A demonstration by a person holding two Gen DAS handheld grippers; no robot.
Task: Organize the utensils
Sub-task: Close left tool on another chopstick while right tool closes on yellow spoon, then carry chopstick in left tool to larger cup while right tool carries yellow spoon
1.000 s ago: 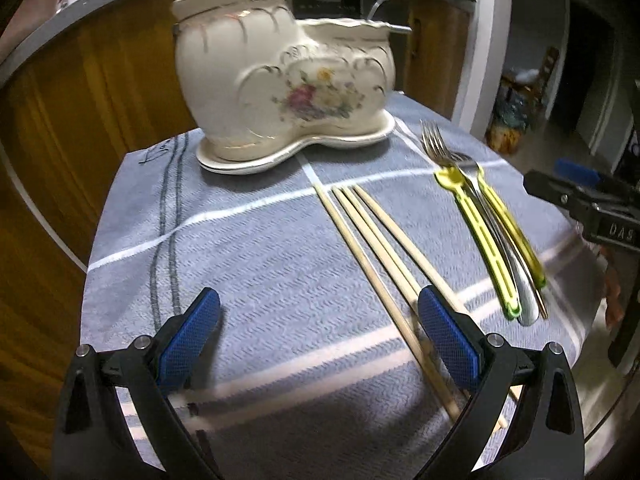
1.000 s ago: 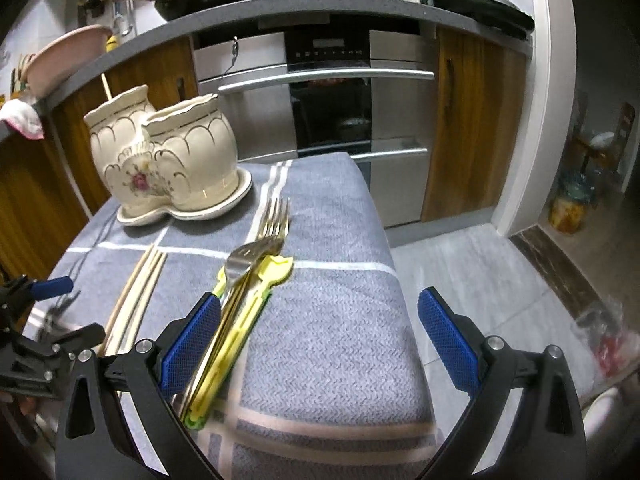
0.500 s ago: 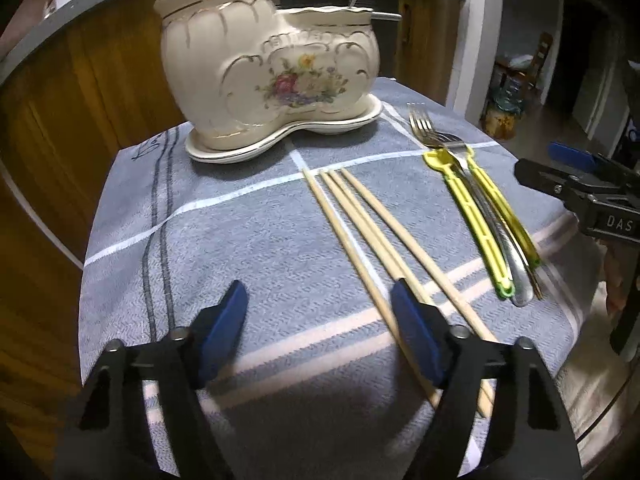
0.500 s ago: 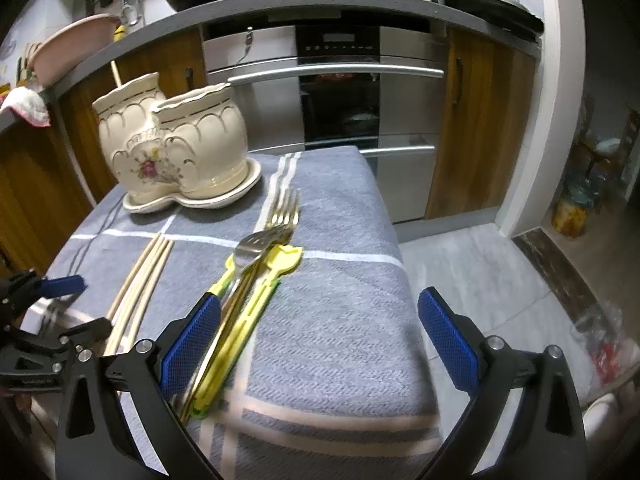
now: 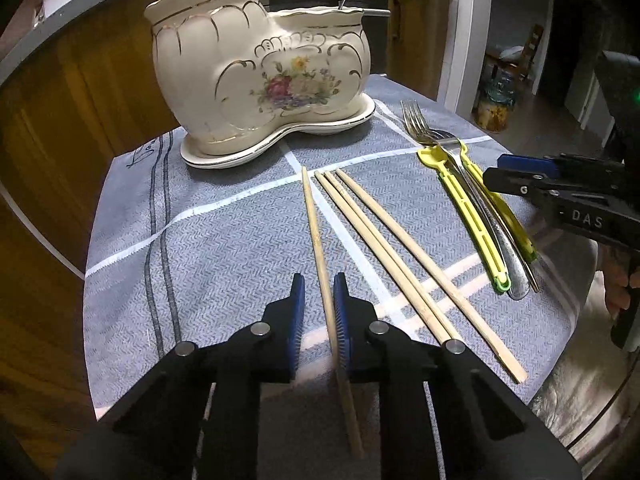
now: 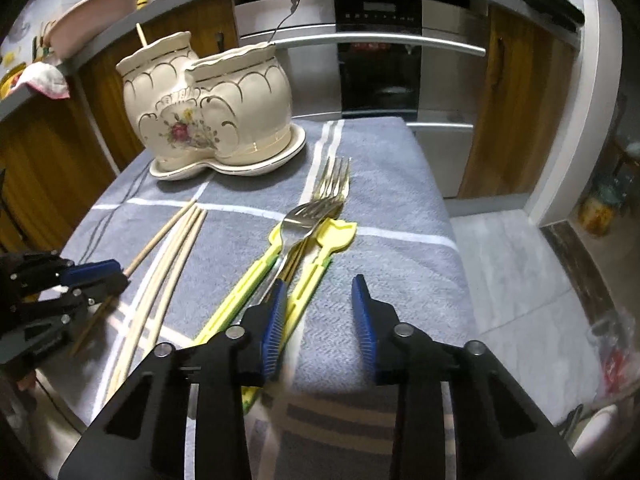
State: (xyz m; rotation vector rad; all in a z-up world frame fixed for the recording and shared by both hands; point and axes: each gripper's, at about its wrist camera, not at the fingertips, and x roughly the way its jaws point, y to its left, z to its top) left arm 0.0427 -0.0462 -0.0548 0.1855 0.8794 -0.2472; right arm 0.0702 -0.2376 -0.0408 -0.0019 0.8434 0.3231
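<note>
A cream floral ceramic holder (image 5: 260, 76) stands at the back of the grey striped cloth (image 5: 200, 240); one chopstick and a spoon handle stick out of it. My left gripper (image 5: 319, 280) is closing around a single chopstick (image 5: 314, 220). The stick lies against the right pad, and a gap remains at the left pad. Three more chopsticks (image 5: 384, 248) lie just to its right. My right gripper (image 6: 319, 280) is also closing, low over the forks and yellow-handled utensils (image 6: 308, 292). One yellow handle sits beside its left pad, unpressed. A steel fork (image 6: 316, 212) lies on top of the pile.
An oven (image 6: 380, 60) and wooden cabinets stand behind the table under a counter with pans. The cloth's right edge drops to a tiled floor (image 6: 512, 264). A person's hand (image 5: 618, 292) holds the right gripper at the table's right edge.
Both grippers' jaws have narrowed from wide open. The left jaws came in around the leftmost chopstick, which swung away from the other three. The right jaws drew in beside the yellow handles.
</note>
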